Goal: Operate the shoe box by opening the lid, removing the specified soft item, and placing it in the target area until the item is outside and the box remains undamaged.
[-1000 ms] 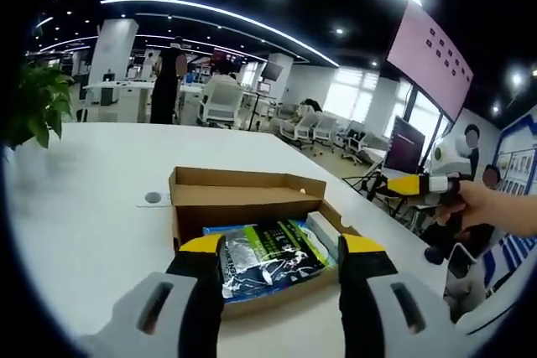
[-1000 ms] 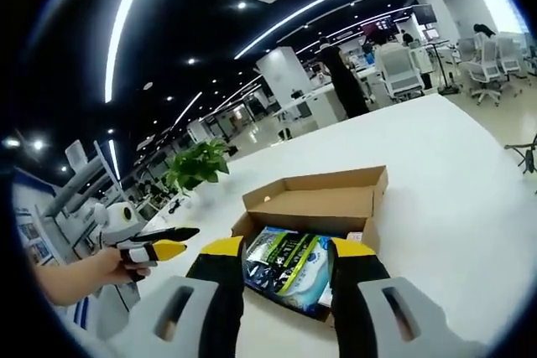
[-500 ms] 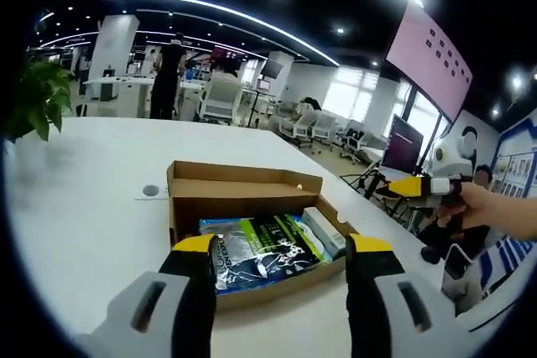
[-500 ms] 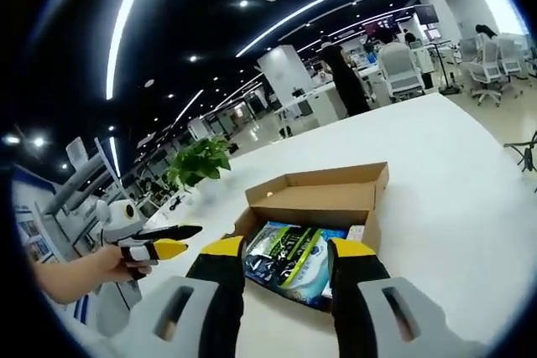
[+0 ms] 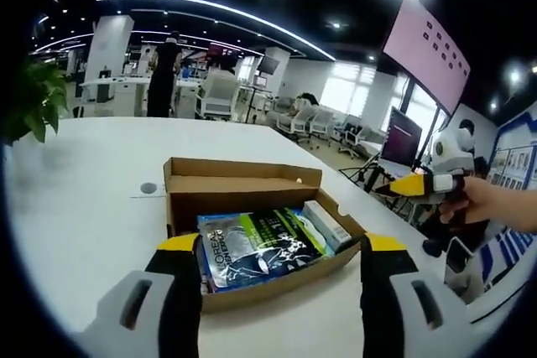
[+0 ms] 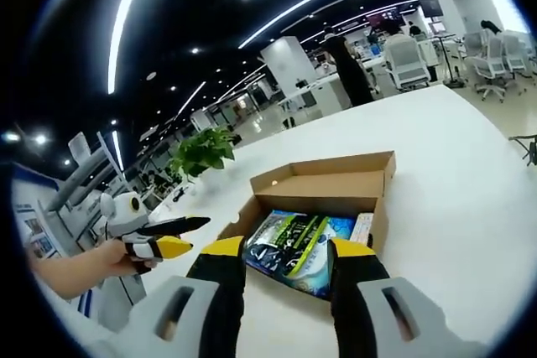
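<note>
An open cardboard shoe box stands on the white table, its lid flap upright at the back. Inside lies a soft blue, green and black plastic package with a small white carton beside it. My left gripper is open, its yellow-tipped jaws spread wider than the box's front wall, just short of it. My right gripper is open too, in front of the box and the package. Each gripper appears from the side in the other's view, the right one and the left one, held by hands.
A potted plant stands at the table's far corner. A round cable hole sits left of the box. Office chairs, desks and people are beyond the table. A monitor lies past the table's edge.
My left gripper's jaws have spread wider apart and the box sits a little farther in its view. The right view has shifted slightly; its jaws keep the same gap.
</note>
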Available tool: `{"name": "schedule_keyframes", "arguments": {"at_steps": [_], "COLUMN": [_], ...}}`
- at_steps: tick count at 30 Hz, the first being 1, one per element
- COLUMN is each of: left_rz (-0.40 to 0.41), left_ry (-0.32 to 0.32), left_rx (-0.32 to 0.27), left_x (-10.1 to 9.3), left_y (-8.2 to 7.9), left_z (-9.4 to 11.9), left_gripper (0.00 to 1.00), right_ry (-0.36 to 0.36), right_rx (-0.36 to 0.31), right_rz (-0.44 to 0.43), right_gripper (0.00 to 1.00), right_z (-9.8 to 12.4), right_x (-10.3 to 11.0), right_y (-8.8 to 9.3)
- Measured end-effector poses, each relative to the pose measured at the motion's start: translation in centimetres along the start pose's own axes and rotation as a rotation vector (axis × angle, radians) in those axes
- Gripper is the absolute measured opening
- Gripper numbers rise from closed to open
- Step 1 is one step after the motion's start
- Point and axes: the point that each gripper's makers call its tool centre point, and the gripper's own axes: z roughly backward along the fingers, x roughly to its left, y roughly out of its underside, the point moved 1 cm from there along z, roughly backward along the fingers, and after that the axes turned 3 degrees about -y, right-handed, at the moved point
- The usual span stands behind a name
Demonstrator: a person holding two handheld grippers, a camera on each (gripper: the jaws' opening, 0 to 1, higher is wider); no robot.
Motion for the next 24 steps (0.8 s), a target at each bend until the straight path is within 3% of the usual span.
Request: {"name": "schedule_keyframes", "arguments": {"at_steps": [9,18,24], "left_rz": [0.015,0.015,0.030], "left_ry": [0.015,0.035,0.035], "left_rx": [-0.010,0.010,-0.003], "left_x": [-0.2,-1.1,-0.8], "left_y": [-0.4,0.6,0.3], "left_z": [-0.3,-1.0,-1.2], "left_gripper": [0.85,0.86,0.86], "right_ry": [0.000,-0.006,-0.011], "right_rx": [-0.010,-0.004,0.005], "right_rz": [-0.010,-0.017,-0.021], "right_gripper": [0.36,0.36,0.36], "right_z": [-0.3,-0.9,-1.5], "right_x": [-0.3,-0.3,-0.5], "right_y": [-0.4,-0.2,-0.2]}}
